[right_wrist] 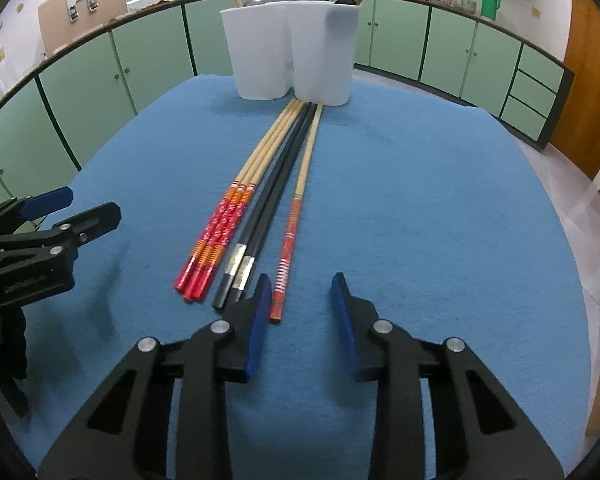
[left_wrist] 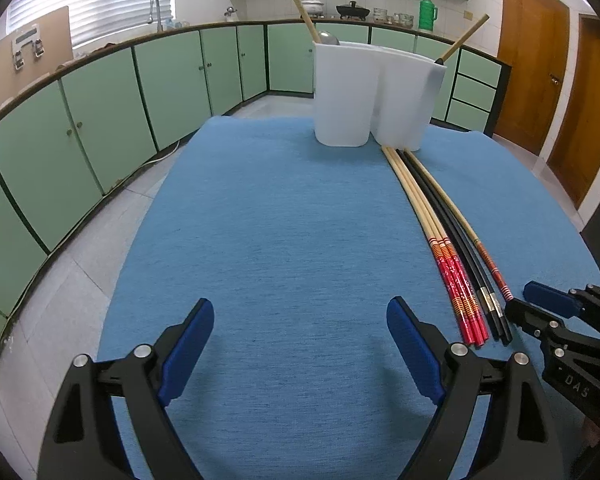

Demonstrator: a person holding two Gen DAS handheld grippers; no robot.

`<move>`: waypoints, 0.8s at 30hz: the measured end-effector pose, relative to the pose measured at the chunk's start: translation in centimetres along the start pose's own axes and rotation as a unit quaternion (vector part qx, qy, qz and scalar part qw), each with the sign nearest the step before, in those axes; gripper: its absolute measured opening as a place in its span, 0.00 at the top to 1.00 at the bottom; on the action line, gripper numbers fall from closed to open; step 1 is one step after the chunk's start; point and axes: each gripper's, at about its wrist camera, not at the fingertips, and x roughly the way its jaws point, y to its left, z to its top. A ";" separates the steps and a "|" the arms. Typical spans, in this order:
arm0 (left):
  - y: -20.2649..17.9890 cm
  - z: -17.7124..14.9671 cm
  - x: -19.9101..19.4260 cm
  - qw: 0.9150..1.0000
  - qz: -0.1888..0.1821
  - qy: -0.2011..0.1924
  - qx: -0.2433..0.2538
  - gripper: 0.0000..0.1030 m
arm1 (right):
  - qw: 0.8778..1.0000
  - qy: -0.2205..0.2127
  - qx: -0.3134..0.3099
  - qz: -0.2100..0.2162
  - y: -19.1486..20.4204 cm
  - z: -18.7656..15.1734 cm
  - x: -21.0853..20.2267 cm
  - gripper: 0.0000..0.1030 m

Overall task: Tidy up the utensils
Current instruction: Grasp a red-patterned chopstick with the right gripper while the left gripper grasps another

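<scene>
A: Chopsticks, where do they lie?
B: On the blue cloth-covered table [right_wrist: 420, 184], near the white two-compartment plastic holder [right_wrist: 292, 56]: six long wooden and black chopsticks [right_wrist: 260, 200], long axes parallel, thin tips touching its base.
A: Grippers?
B: Left gripper [left_wrist: 300, 344] spread, empty; right gripper [right_wrist: 300, 304] spread, at the decorated ends.

The white holder [right_wrist: 292, 60] hides the lower ends of its utensils; the chopsticks' [right_wrist: 260, 184] tips vanish at its base.
</scene>
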 end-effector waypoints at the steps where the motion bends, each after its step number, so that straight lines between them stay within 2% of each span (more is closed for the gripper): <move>1: -0.1 0.0 0.0 1.000 -0.002 0.000 0.000 0.16 | 1.000 0.000 0.001 0.003 0.1 0.0 0.0 0.78; 2: -0.3 0.0 0.0 1.000 -0.005 0.001 0.001 0.16 | 1.000 0.000 0.002 0.006 0.1 -0.1 -0.1 0.81; 4: -0.7 0.0 0.0 1.000 -0.011 0.001 0.004 0.16 | 1.000 0.001 -0.003 0.014 0.4 -0.2 -0.1 0.93; 7: -1.8 -0.2 0.1 1.000 -0.024 0.005 0.019 0.16 | 1.000 0.002 0.000 0.020 0.2 -0.2 -0.2 0.94; 14: -4.4 -0.7 0.4 0.997 -0.060 0.021 0.035 0.16 | 1.000 -0.002 0.014 -0.007 -2.0 -0.5 -0.8 0.95; 20: -6.2 -1.0 0.9 0.997 -0.058 0.030 0.044 0.16 | 0.999 -0.002 0.030 -0.020 -3.9 -0.5 -0.6 0.95; 24: -6.5 -1.1 1.6 0.998 -0.042 0.039 0.039 0.17 | 0.999 -0.004 0.033 -0.015 -4.4 -0.6 -0.7 0.95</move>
